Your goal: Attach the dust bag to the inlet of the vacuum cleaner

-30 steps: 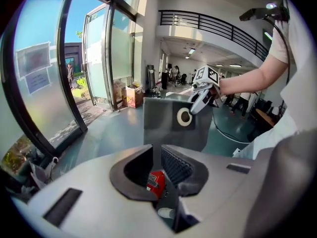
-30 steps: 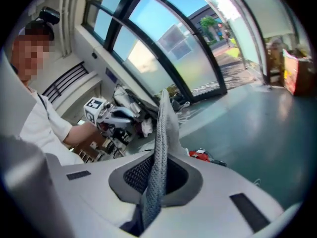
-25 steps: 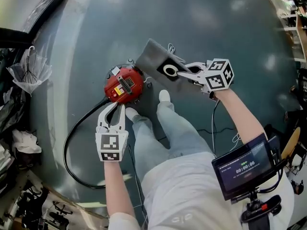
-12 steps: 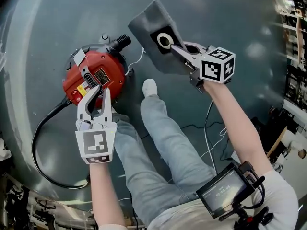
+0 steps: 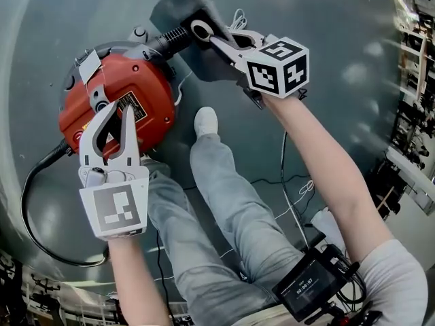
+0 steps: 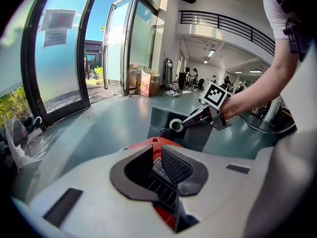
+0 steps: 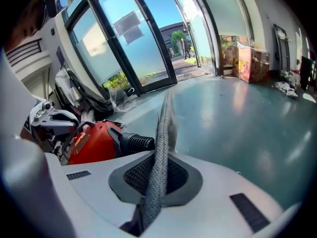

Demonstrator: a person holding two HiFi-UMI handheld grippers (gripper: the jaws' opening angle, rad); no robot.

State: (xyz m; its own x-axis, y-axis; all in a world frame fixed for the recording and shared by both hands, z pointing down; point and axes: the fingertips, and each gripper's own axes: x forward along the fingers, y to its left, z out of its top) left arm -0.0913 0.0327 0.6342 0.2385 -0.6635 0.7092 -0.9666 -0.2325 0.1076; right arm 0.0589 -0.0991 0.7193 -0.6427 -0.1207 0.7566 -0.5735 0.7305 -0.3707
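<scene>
Right gripper [image 5: 212, 41] clenched on bag [image 5: 175, 7] fabric. Bag ring [image 5: 201, 30] just beside vacuum [image 5: 119, 90] inlet [image 5: 174, 41], not yet seated. Left gripper [image 5: 120, 111] nearly closed, empty, over vacuum body on floor. Remaining: push ring onto inlet.

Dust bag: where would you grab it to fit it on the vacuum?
Pinch the dust bag by the flat panel beside its white ring, edge-on, from the side away from the ribbed inlet, as the right gripper does; that leaves the hole clear.
</scene>
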